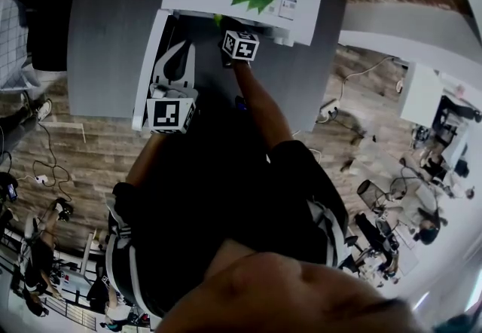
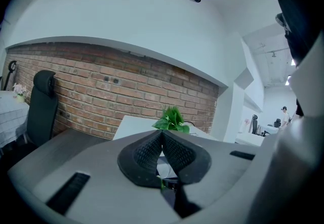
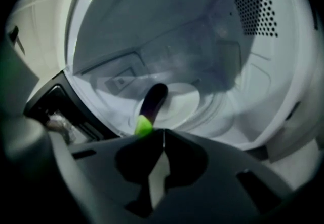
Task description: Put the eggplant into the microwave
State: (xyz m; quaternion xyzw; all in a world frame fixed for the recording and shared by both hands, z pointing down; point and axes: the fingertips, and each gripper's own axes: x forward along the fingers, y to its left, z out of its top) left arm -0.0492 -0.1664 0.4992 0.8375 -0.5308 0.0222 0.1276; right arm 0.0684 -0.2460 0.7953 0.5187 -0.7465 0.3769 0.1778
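**Inside the microwave, eggplant nearly placed**

On the turntable (image 3: 190, 97) of the microwave (image 3: 152, 20) lies the eggplant (image 3: 153, 100), with its green end right at the tips of the right gripper (image 3: 163, 133). A careless pull-out could drag it toward the door opening. The jaws are pressed together; whether they pinch the stem is unclear. The left gripper (image 2: 162, 134) is also closed, on nothing.

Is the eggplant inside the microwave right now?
Yes, the right gripper view shows the eggplant within the microwave, in its white cavity over the round plate.
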